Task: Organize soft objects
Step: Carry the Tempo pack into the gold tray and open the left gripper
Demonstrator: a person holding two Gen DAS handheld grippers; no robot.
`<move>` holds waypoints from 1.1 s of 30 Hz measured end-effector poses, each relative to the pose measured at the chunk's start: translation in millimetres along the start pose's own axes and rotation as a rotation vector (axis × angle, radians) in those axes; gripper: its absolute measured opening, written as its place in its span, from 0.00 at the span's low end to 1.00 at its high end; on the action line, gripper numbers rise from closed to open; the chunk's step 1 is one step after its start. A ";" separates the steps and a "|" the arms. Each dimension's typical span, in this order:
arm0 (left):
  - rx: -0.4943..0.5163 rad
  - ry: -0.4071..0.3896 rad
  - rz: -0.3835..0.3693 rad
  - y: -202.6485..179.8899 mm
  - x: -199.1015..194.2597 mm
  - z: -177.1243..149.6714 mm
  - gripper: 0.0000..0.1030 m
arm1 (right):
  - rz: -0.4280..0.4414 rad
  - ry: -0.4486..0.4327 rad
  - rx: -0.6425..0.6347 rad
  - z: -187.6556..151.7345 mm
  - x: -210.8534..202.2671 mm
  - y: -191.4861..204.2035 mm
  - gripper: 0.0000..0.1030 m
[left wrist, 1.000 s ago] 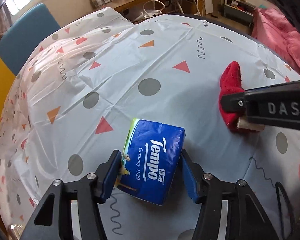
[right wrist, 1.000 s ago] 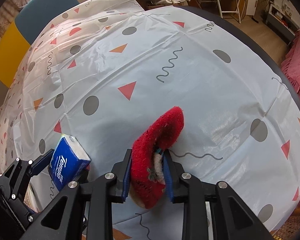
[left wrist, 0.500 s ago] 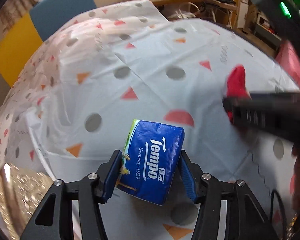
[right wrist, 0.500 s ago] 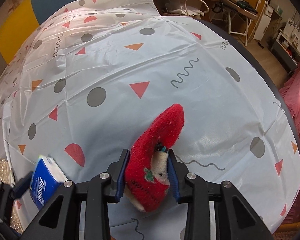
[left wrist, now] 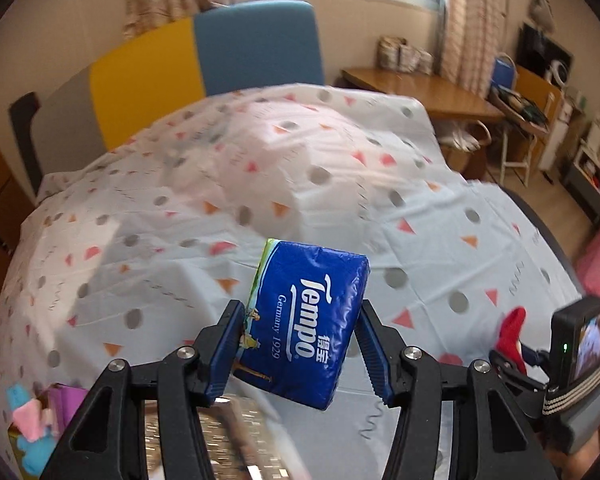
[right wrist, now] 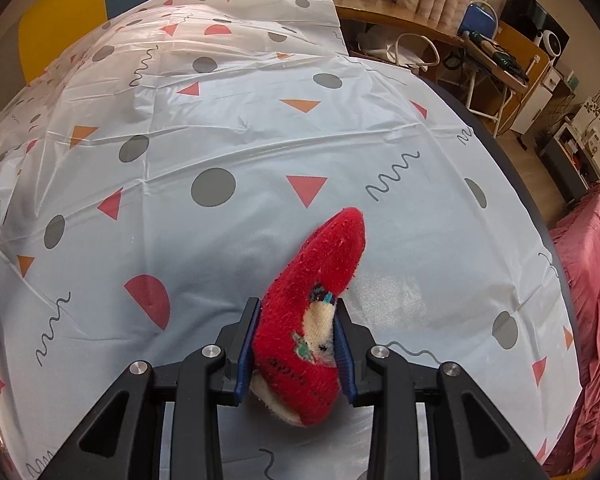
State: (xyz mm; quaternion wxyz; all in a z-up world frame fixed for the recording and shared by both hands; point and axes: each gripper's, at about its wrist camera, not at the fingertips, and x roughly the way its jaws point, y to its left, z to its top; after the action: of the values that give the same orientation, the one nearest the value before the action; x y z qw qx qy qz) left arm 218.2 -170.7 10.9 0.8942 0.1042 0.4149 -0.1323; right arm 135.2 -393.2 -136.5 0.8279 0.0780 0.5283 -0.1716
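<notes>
- Left wrist view: a blue tissue pack [left wrist: 306,326] is clamped between the pads of the left gripper [left wrist: 300,348] and held above the patterned tablecloth [left wrist: 172,240].
- Right wrist view: a red sock [right wrist: 314,312] is gripped by the right gripper [right wrist: 296,344] just over the tablecloth [right wrist: 260,140].

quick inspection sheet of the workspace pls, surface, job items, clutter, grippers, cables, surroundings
surface: patterned tablecloth over the table, creased, raised at the far end.
job's things: blue Tempo tissue pack, held above the cloth; red sock, held.
clutter: shiny foil-like sheet and pink and blue items at the near left edge, too blurred to identify.
grippers: left gripper, fingers on both sides of the tissue pack; right gripper shut on the sock.
cables: nothing seen on the cloth; the black squiggles are print.
surroundings: blue and yellow panels, wooden desk, pink bedding.
</notes>
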 end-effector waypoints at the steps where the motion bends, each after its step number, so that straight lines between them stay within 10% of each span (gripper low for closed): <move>1: -0.019 -0.007 0.015 10.8 -6.0 2.5 0.55 | -0.004 0.000 -0.004 0.6 0.5 1.7 0.33; 14: -0.202 -0.128 0.191 166.4 -85.7 -22.6 0.55 | -0.079 -0.051 -0.117 -5.8 -2.7 18.9 0.30; 33: -0.487 -0.142 0.405 301.7 -174.8 -237.3 0.55 | -0.130 -0.087 -0.171 -11.8 -3.5 28.1 0.29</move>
State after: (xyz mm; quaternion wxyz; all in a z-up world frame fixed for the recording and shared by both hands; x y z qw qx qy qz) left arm 37.6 210.4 18.0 0.9277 -0.0415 0.3417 0.1445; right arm 134.1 -362.7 -139.8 0.8409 -0.0348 0.5083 -0.1825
